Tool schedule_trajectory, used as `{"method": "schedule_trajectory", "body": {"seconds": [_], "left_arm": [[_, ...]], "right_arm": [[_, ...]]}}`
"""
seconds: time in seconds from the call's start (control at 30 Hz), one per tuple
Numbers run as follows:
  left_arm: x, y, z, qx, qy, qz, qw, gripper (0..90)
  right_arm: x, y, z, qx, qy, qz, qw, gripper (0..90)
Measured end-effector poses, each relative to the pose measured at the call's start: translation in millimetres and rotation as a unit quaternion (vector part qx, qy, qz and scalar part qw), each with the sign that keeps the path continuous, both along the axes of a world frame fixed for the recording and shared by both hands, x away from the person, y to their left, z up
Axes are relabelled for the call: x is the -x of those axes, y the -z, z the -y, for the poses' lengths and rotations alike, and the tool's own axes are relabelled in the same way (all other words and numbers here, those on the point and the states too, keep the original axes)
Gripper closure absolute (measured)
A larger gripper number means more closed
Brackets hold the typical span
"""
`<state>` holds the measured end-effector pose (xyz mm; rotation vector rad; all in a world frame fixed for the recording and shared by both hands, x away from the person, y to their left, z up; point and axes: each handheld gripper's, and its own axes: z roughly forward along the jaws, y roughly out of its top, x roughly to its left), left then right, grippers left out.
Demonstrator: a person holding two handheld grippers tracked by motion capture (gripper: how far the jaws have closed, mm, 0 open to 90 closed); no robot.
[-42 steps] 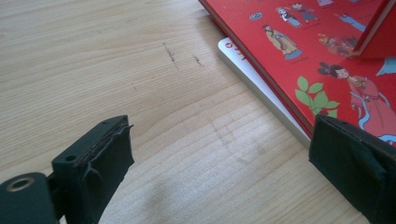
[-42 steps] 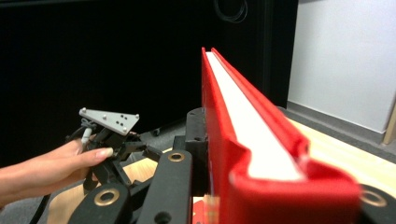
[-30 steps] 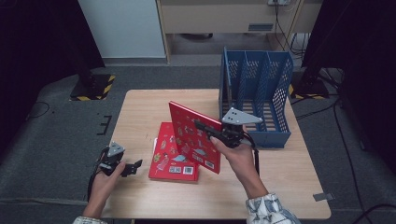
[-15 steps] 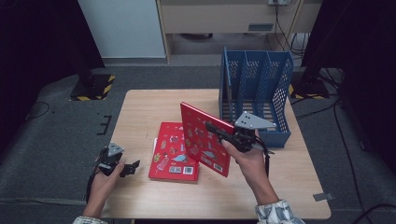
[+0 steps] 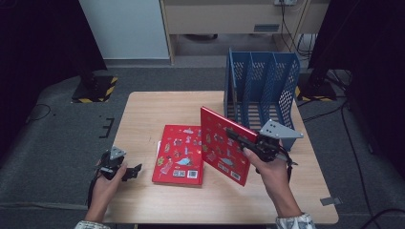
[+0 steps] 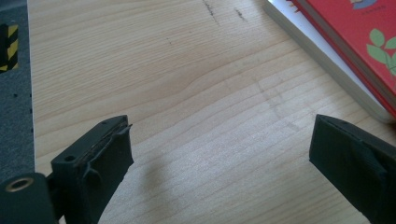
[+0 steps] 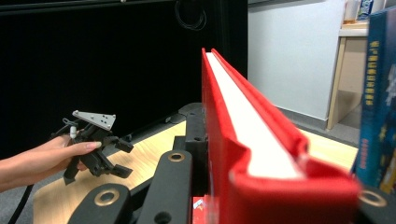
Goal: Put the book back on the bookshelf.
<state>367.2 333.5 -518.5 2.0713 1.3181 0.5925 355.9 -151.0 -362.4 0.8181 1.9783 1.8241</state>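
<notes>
My right gripper (image 5: pixel 239 137) is shut on a red hardcover book (image 5: pixel 222 145), held upright on edge above the table, just left of the blue file rack (image 5: pixel 260 90). In the right gripper view the book's white page edge (image 7: pixel 247 135) runs away between the jaws, with one black finger (image 7: pixel 194 135) flat against the cover. A second red book (image 5: pixel 179 155) lies flat on the table, on top of a white one. My left gripper (image 5: pixel 131 171) rests open at the table's left front edge, nothing between its jaws; the left gripper view shows bare wood (image 6: pixel 163 84) and the flat books' corner (image 6: pixel 355 42).
The blue rack has three upright slots and stands at the table's (image 5: pixel 157 109) back right; its wall (image 7: pixel 378 102) appears close on the right in the right gripper view. A person's hand holds my left gripper (image 7: pixel 119 158). Grey floor surrounds the table.
My right hand has carried the upright red book to the right, nearer the blue rack. The left gripper and the flat book have stayed put.
</notes>
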Motion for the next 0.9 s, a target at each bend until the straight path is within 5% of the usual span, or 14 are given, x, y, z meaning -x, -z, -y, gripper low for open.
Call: {"method": "schedule_trajectory", "body": {"seconds": [0.9], "left_arm": [[0.3, 0.2, -1.3, 0.000, -0.003, -0.002, 1.0000, 5.1]], "right_arm": [[25.5, -7.2, 58.8, -0.006, 0.043, -0.004, 0.9991, 79.7]]}}
